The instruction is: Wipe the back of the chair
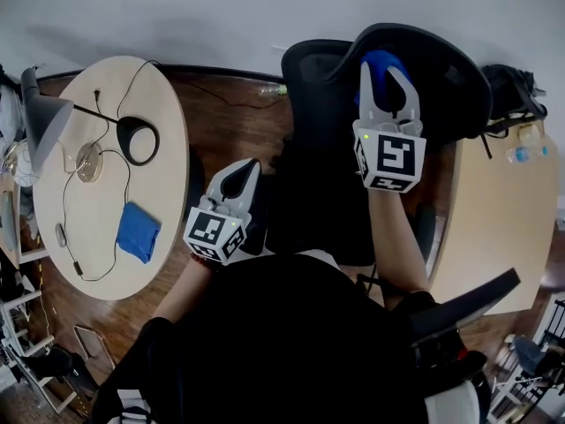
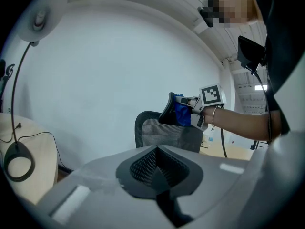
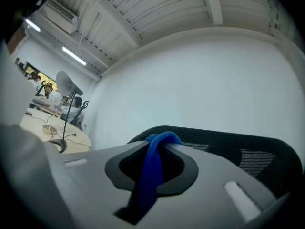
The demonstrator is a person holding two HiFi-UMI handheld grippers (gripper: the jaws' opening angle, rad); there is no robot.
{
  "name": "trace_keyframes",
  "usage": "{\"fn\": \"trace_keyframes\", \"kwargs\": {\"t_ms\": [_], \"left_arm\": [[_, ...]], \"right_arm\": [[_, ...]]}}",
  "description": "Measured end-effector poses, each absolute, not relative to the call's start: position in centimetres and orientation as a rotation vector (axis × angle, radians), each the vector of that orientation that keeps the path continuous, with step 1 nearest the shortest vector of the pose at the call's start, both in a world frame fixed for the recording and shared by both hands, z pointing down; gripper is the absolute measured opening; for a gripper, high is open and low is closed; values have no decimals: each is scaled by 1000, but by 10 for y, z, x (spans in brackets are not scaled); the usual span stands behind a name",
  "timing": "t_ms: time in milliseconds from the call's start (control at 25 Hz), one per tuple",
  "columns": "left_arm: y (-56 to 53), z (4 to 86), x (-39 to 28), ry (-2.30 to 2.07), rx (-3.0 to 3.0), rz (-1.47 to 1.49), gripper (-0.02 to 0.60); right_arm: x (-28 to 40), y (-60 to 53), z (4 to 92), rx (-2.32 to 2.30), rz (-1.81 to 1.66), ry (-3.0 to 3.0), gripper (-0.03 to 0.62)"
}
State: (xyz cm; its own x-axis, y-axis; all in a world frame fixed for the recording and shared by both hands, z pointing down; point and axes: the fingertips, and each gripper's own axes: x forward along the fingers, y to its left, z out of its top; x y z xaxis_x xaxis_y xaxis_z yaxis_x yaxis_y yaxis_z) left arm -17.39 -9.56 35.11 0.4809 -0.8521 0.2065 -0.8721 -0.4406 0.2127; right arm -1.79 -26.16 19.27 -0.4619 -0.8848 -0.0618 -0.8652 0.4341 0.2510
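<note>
The black mesh chair back (image 1: 424, 69) stands ahead of me, its top edge curving across the right gripper view (image 3: 238, 147). My right gripper (image 1: 386, 76) is up at that top edge, shut on a blue cloth (image 1: 380, 60). In its own view the blue cloth (image 3: 152, 171) hangs out between the jaws of the right gripper (image 3: 159, 144). My left gripper (image 1: 240, 177) is lower, to the left of the chair, shut with nothing in it. The left gripper view shows the left gripper (image 2: 159, 151), the chair back (image 2: 159, 132) and the right gripper (image 2: 190, 109) holding the cloth (image 2: 182, 112).
A round wooden table (image 1: 168, 148) stands at the left with a desk lamp (image 1: 53, 117), its cable and a second blue cloth (image 1: 139, 230). A wooden desk (image 1: 503, 228) is at the right, holding a water bottle (image 1: 523, 153). Another chair's arm (image 1: 468, 303) is by my right side.
</note>
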Motion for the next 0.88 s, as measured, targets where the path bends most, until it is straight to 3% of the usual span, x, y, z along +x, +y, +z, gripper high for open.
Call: {"fn": "trace_keyframes", "kwargs": {"t_ms": [400, 640, 880], "left_arm": [[-81, 344, -133, -1384, 2494, 90, 6], [-82, 352, -92, -1266, 2491, 47, 6], [-73, 352, -47, -1196, 2523, 83, 6]], "right_arm": [[-45, -178, 172, 1073, -210, -3045, 44], [77, -141, 157, 1377, -369, -2830, 44], [211, -179, 194, 1749, -454, -2326, 44]]}}
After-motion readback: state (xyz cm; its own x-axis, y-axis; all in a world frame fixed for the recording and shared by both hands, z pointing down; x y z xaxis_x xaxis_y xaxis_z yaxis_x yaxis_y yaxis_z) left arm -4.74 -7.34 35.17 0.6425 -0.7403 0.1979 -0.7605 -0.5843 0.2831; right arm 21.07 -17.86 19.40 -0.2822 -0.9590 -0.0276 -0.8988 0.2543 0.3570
